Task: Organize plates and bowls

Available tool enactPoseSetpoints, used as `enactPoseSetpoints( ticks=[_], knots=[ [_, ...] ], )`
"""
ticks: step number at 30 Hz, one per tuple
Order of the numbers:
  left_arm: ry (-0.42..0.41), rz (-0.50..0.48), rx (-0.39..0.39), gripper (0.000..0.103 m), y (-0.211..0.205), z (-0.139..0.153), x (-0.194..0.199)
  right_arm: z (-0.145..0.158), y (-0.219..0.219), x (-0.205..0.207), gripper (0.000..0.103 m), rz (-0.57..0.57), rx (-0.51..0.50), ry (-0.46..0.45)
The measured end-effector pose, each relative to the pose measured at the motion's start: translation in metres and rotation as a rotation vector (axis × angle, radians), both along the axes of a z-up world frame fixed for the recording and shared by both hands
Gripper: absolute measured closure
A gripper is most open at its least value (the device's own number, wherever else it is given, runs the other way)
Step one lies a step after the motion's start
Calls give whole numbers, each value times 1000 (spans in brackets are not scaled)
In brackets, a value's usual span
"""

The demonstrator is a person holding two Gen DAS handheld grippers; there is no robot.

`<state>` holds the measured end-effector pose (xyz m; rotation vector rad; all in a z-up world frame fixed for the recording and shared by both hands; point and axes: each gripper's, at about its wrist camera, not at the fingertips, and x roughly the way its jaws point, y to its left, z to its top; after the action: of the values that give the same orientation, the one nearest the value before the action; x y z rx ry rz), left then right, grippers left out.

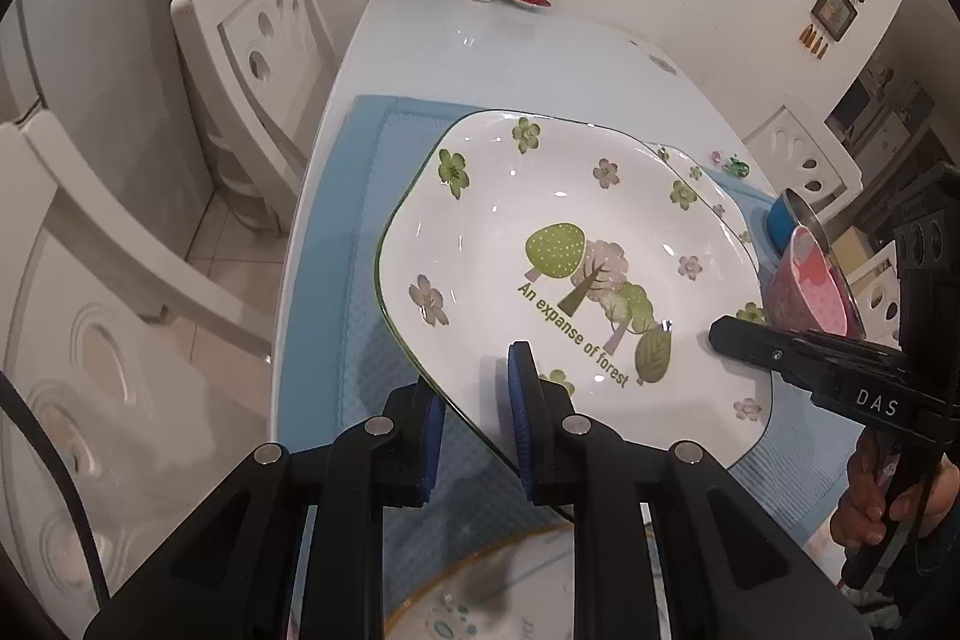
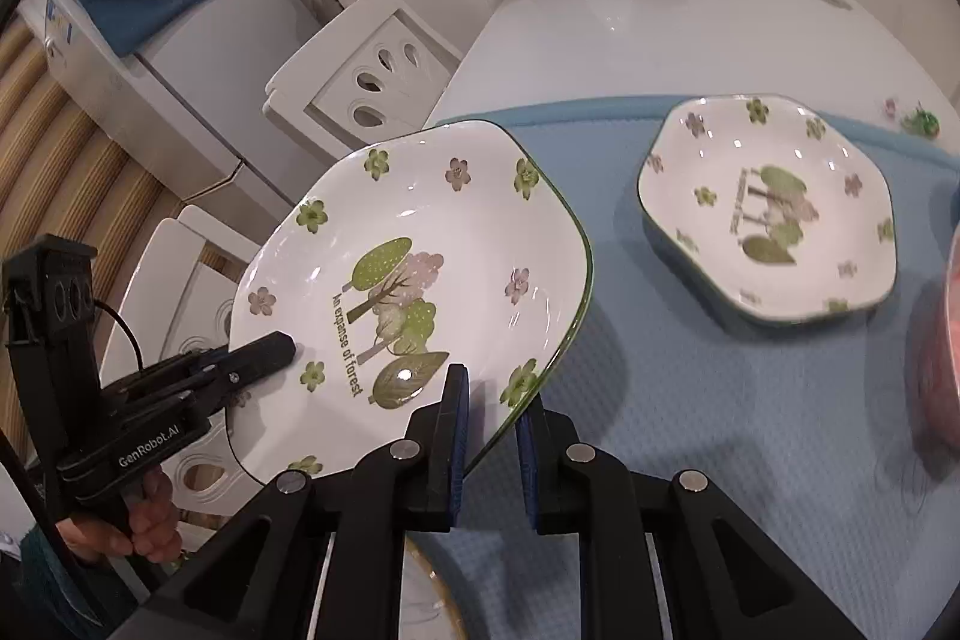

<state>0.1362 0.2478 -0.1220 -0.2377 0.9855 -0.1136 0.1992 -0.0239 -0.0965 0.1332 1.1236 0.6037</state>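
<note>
Gripping opposite edges of 1 glossy, rounded-square ceramic plate (image 1: 558,268), both grippers hold it tilted above the blue waffle-textured mat (image 2: 690,430). The left gripper (image 1: 480,418) clamps the near rim between blue ribbed pads, jaws narrow. The right gripper (image 2: 489,424) pinches the green-lined edge likewise. A second, smaller plate (image 2: 768,214) with the same tree print lies flat on the mat, well apart. Pink bowl (image 1: 810,292) stands beside it.
</note>
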Motion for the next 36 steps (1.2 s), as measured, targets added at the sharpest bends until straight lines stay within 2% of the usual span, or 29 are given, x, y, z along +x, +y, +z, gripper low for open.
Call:
enactPoseSetpoints(
  ticks=[10,16,26,36],
  knots=[
    [38,1,-16,85,-8,-2,-32,1,-9,-34,89,-24,-9,12],
    [51,11,0,84,-16,1,-61,2,-14,-60,89,-16,2,30],
    [99,73,-57,84,-10,-10,-99,2,-13,-96,88,0,-3,50],
    [142,98,-74,83,-8,-20,-131,-2,-8,-133,87,20,-25,37]
  ],
)
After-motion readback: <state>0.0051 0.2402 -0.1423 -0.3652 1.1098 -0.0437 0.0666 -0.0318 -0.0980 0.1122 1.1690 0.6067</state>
